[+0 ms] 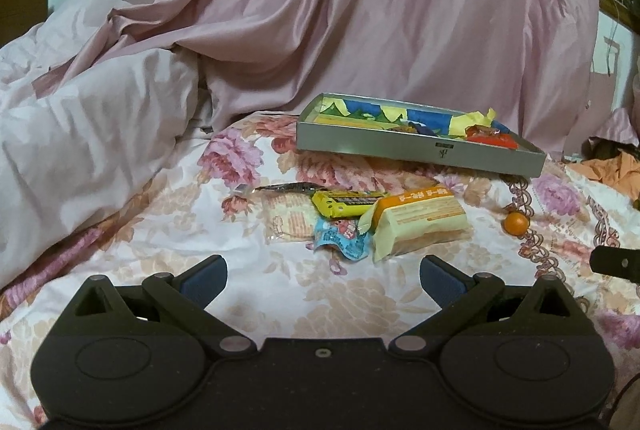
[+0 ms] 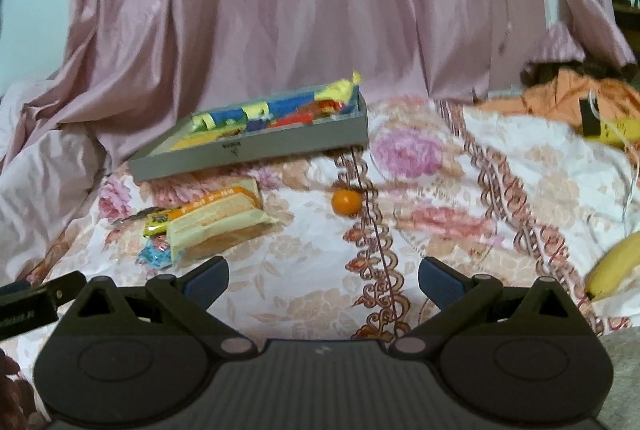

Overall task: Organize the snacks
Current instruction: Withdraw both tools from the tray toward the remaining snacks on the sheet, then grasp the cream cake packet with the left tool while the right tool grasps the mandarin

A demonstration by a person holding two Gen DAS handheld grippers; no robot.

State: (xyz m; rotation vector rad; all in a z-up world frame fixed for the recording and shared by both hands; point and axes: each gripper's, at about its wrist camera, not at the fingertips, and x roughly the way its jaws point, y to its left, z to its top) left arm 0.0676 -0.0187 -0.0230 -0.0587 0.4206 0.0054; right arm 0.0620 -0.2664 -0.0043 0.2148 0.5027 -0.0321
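Observation:
A grey box (image 1: 416,147) (image 2: 256,150) with several snacks in it lies on the flowered bedspread. In front of it sits a small pile: a cream-and-orange wafer packet (image 1: 420,222) (image 2: 220,218), a yellow bar (image 1: 344,203) (image 2: 158,220), a blue wrapper (image 1: 342,240) (image 2: 154,254) and a clear cracker pack (image 1: 286,224). A small orange fruit (image 1: 516,223) (image 2: 346,202) lies to the right of the pile. My left gripper (image 1: 323,276) is open, just short of the pile. My right gripper (image 2: 323,278) is open over bare bedspread, below the orange.
A pink quilt (image 1: 100,118) is heaped at the left and pink drapery (image 2: 280,10) hangs behind the box. A banana (image 2: 616,270) lies at the right edge. Orange cloth (image 2: 568,98) and a yellow package (image 2: 616,128) sit at the far right.

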